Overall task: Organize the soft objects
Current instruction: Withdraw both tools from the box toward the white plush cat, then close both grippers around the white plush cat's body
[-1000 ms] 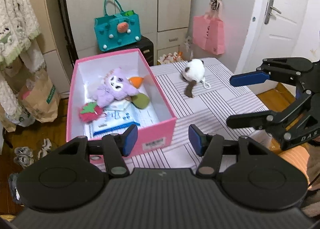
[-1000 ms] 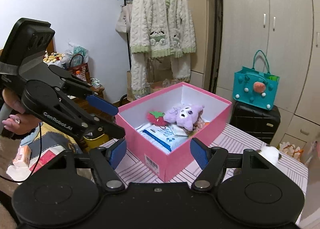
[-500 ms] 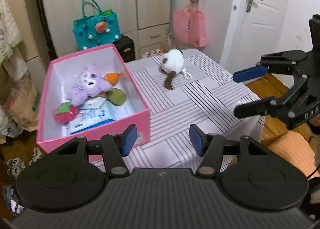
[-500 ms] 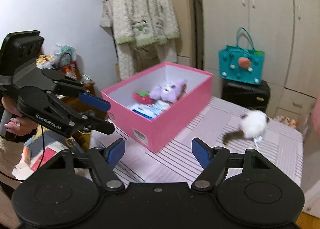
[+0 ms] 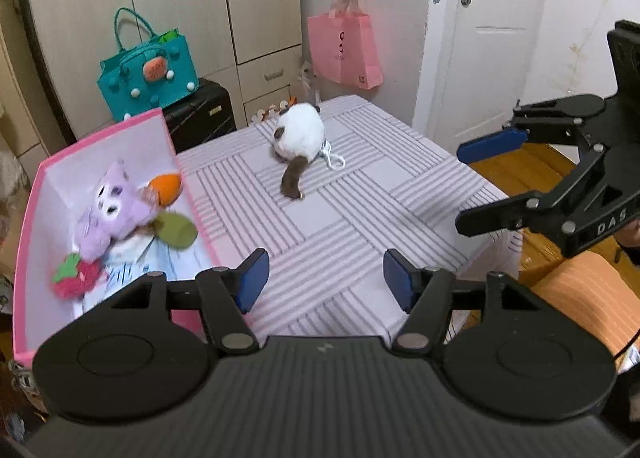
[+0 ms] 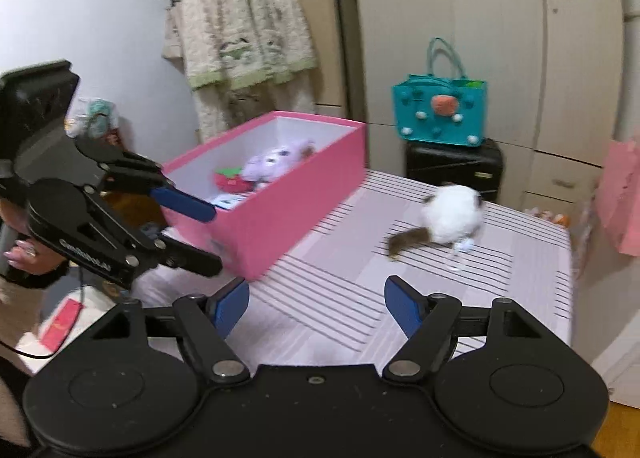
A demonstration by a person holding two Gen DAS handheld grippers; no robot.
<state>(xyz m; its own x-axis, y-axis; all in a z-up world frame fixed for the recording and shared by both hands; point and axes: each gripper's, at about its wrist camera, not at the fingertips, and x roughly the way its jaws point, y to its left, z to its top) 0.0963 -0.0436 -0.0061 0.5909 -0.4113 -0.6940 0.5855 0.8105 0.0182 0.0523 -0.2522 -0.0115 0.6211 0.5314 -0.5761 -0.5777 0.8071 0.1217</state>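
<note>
right gripper (image 5: 472, 184): "DAS" | left gripper (image 6: 208, 234): "GenRobot.AI", blurred

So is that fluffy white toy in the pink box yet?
Out. The white plush toy lies on the striped tablecloth, apart from the pink box; neither gripper touches it.

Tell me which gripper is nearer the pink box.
Left. The left gripper hangs right at the pink box near corner; the right gripper hovers across the table, clear of it.
</note>
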